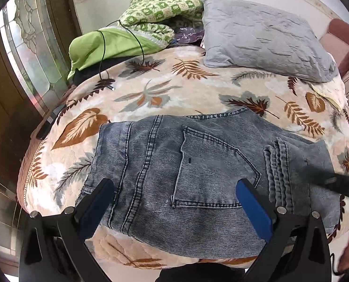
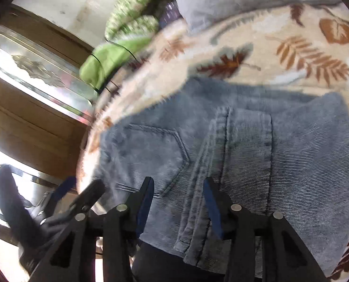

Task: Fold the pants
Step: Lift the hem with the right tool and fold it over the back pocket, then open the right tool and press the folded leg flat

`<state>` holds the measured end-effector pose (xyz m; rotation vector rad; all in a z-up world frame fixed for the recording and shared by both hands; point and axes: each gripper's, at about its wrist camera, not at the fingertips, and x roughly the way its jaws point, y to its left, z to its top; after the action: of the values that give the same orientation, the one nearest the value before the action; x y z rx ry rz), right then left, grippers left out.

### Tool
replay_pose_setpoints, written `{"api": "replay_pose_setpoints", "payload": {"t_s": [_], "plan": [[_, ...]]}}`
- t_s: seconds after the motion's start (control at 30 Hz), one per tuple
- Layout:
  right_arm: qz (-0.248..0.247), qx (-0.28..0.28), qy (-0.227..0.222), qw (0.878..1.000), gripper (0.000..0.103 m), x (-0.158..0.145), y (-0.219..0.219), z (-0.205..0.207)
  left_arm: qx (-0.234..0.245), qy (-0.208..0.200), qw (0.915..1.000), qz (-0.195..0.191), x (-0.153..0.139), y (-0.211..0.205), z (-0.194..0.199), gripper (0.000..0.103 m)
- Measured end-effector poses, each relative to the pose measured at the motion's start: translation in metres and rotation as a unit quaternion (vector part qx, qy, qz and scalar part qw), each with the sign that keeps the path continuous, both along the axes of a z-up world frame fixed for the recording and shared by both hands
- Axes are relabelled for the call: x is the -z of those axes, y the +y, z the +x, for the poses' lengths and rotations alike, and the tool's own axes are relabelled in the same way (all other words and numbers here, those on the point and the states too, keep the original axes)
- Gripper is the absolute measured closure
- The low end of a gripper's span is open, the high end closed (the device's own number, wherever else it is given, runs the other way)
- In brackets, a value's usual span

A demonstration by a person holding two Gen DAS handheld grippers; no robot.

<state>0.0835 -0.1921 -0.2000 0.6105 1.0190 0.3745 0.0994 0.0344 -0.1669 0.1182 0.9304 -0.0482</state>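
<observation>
Grey-blue jeans (image 1: 198, 164) lie folded into a compact stack near the front edge of the bed, back pocket (image 1: 209, 169) facing up. My left gripper (image 1: 174, 185) hovers over their near left part, jaws wide apart with nothing between them. A blurred dark finger of the right gripper (image 1: 334, 181) reaches in from the right over the folded hems. In the right wrist view the jeans (image 2: 245, 152) fill the middle. My right gripper (image 2: 178, 188) stands partly open just above them, and the pads do not press on the cloth. The left gripper (image 2: 80, 192) shows at lower left.
The bed carries a cream blanket with leaf print (image 1: 151, 89). A grey pillow (image 1: 256, 35) lies at the back right; a green patterned quilt (image 1: 155, 11), a plain green cloth (image 1: 99, 44) and a black cable (image 1: 104, 54) lie at the back left. A wooden door with glass (image 1: 26, 47) stands left.
</observation>
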Motion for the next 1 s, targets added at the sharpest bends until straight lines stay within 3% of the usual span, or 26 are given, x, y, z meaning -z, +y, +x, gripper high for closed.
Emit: {"api": "replay_pose_setpoints", "payload": {"t_s": [0.1,0.2,0.27,0.4,0.47,0.63,0.8,1.0], "plan": [[-0.012,0.042,-0.026,0.999,0.056,-0.017,-0.033,-0.019,0.02,0.007,0.9997,-0.007,0.002,-0.014,0.004,0.0],[-0.076,0.082,-0.026,0.993,0.056,-0.024,-0.066,-0.043,0.046,0.012,0.9989,-0.001,0.006,-0.037,0.006,0.0],[-0.087,0.092,-0.026,0.992,0.056,-0.021,-0.083,-0.059,0.069,0.013,0.9975,0.009,0.011,-0.059,0.008,0.0],[-0.117,0.089,-0.001,0.989,0.057,-0.004,-0.095,-0.073,0.101,0.01,0.9948,0.013,0.016,-0.095,0.013,0.0],[-0.111,0.083,0.002,0.99,0.062,0.007,-0.099,-0.075,0.11,0.002,0.9933,0.034,0.019,-0.114,0.018,0.0],[-0.101,0.062,0.018,0.993,0.062,0.028,-0.096,-0.071,0.133,-0.019,0.9867,0.091,0.036,-0.153,0.024,0.0],[-0.11,0.048,0.051,0.991,0.062,0.054,-0.093,-0.071,0.126,0.002,0.9824,0.138,0.063,-0.163,0.033,0.0],[-0.116,0.032,0.039,0.992,0.063,0.059,-0.092,-0.078,0.121,-0.003,0.9789,0.165,0.07,-0.165,0.033,0.0]]}}
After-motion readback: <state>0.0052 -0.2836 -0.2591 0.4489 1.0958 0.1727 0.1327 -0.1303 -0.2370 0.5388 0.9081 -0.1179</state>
